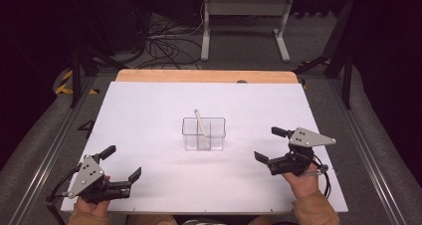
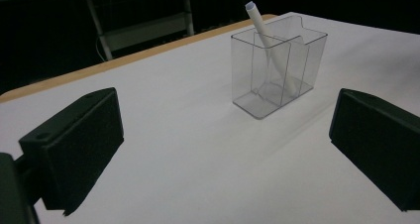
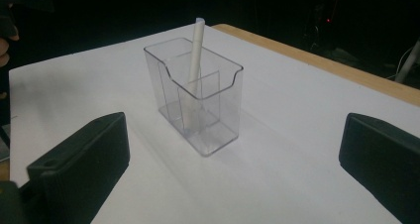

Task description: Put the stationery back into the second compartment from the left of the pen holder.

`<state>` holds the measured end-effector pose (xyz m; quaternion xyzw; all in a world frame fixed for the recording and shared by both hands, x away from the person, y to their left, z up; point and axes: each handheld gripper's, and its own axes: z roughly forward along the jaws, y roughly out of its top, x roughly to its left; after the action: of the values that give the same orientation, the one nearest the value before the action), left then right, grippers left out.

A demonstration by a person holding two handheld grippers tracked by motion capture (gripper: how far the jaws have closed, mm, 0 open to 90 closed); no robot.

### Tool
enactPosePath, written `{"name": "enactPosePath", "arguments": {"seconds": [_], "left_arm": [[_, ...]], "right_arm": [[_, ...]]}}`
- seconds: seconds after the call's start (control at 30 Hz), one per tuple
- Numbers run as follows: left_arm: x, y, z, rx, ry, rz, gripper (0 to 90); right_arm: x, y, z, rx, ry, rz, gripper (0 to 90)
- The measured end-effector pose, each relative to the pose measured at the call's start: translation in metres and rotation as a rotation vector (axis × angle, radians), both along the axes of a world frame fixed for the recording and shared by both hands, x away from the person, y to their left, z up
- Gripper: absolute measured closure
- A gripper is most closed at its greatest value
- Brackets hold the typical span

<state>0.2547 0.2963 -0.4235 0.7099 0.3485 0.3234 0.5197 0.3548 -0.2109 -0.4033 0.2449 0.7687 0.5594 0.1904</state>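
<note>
A clear plastic holder (image 1: 204, 134) with inner dividers stands upright in the middle of the white table. A white pen (image 1: 200, 121) leans inside it, its tip sticking out above the rim. My left gripper (image 1: 123, 162) rests at the near left corner, open, with nothing between its jaws. My right gripper (image 1: 267, 144) sits to the right of the holder, apart from it, open and empty. The left gripper view has the holder (image 2: 277, 70) and pen (image 2: 262, 30) ahead of the wide-apart jaws. The right gripper view shows the holder (image 3: 198, 100) and pen (image 3: 195, 55) close ahead.
The white table top (image 1: 149, 110) has a wooden edge (image 1: 199, 76) at its far side. Beyond it stand a grey desk frame (image 1: 244, 16) and loose cables (image 1: 164, 46) on the floor. Metal rails run along both sides of the table.
</note>
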Motion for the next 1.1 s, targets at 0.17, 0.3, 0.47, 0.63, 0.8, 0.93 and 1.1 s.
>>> {"name": "enactPosePath", "arguments": {"seconds": [0.17,0.3,0.47,0.63,0.8,0.93,1.1], "left_arm": [[0.001,0.0,0.0,0.006,0.001,-0.005,1.1],[0.0,0.0,0.0,0.012,-0.004,0.0,1.0],[0.0,0.001,-0.002,0.013,-0.003,-0.002,1.0],[0.001,0.002,-0.003,0.014,-0.004,-0.006,1.0],[0.003,0.005,-0.007,0.004,-0.004,-0.018,1.0],[0.004,0.007,-0.009,0.006,-0.011,-0.043,0.5],[0.006,0.006,-0.012,0.029,-0.007,-0.033,0.4]], "right_arm": [[-0.007,-0.006,-0.015,-0.037,0.009,-0.018,0.0],[-0.007,-0.01,-0.028,-0.045,0.057,-0.032,0.0],[-0.009,-0.015,-0.038,-0.051,0.068,-0.049,0.0],[-0.012,-0.018,-0.05,-0.052,0.084,-0.051,0.0],[-0.014,-0.02,-0.059,-0.052,0.109,0.008,0.0],[-0.017,-0.019,-0.058,-0.064,0.078,-0.005,0.0],[-0.011,-0.017,-0.063,-0.084,0.122,-0.023,0.0]]}}
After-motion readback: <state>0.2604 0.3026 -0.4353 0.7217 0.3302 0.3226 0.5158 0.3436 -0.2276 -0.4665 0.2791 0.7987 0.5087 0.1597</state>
